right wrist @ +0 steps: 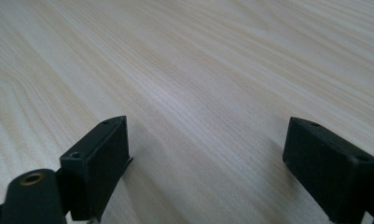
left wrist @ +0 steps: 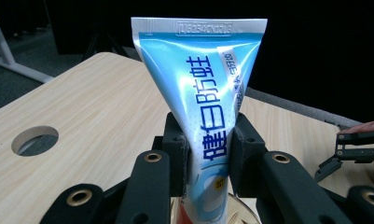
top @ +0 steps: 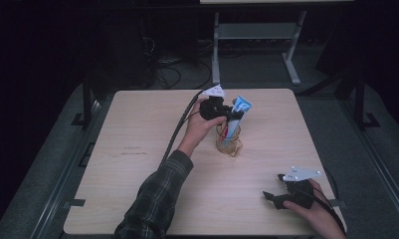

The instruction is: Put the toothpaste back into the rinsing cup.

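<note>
A blue and white toothpaste tube [left wrist: 203, 88] stands upright between the black jaws of my left gripper [left wrist: 209, 154], which is shut on its lower part. From above, the left gripper [top: 226, 113] holds the tube [top: 241, 106] over a clear glass cup [top: 228, 140] at the table's middle; the tube's lower end reaches into the cup, where something red also shows. My right gripper [top: 272, 198] rests low at the table's front right, and its jaws [right wrist: 208, 163] stand wide apart with bare wood between them.
The light wooden table [top: 137, 149] has a round cable hole [left wrist: 34, 140] near a far corner. A desk frame [top: 256, 35] and cables [top: 167, 74] stand on the dark floor beyond the far edge.
</note>
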### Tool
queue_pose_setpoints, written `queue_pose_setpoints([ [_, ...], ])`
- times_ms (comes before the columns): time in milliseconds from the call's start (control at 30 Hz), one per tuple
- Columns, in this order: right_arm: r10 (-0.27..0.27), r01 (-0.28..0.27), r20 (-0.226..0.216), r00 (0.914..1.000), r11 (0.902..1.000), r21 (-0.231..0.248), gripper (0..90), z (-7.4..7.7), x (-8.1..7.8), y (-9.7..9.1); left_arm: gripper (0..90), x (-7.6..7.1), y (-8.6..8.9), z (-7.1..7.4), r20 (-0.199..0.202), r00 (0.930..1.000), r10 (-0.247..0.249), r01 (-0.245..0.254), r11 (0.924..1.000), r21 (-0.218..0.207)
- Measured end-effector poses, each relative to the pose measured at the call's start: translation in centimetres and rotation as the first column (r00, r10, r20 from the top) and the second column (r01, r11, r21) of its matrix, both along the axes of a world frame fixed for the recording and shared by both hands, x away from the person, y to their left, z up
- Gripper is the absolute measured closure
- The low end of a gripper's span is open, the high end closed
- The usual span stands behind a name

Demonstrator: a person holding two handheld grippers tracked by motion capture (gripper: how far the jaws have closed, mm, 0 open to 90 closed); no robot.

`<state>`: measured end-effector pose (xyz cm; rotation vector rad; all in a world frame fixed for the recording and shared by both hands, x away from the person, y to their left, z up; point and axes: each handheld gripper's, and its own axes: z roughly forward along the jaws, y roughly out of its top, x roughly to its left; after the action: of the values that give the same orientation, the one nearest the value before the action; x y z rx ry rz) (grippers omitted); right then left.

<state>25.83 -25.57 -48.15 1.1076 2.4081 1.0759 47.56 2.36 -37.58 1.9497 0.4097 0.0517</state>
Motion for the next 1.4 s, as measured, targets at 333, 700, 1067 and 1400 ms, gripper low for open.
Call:
queue_pose_setpoints([
  [333,-0.002,0.002,0.000,1.0000,1.0000,-0.004,13.5,0.0,0.0,0.0,70.7,0.0,0.1,-0.4,-0.006,1.0000,0.007,-0.007,1.0000,0.006],
  [700,0.000,0.000,0.002,1.0000,1.0000,-0.005,13.5,0.0,0.0,0.0,56.3,0.1,0.3,-0.5,-0.002,0.9991,0.043,-0.043,0.9988,0.020],
  [1067,-0.002,0.002,-0.003,1.0000,1.0000,0.002,13.5,0.0,0.0,0.0,37.6,-0.5,1.8,0.3,0.001,0.9946,0.104,-0.104,0.9942,0.026],
  [1400,0.000,0.000,-0.004,1.0000,1.0000,0.003,13.5,0.0,0.0,0.0,35.2,-1.3,3.7,1.0,-0.004,0.9925,0.122,-0.122,0.9910,0.055],
])
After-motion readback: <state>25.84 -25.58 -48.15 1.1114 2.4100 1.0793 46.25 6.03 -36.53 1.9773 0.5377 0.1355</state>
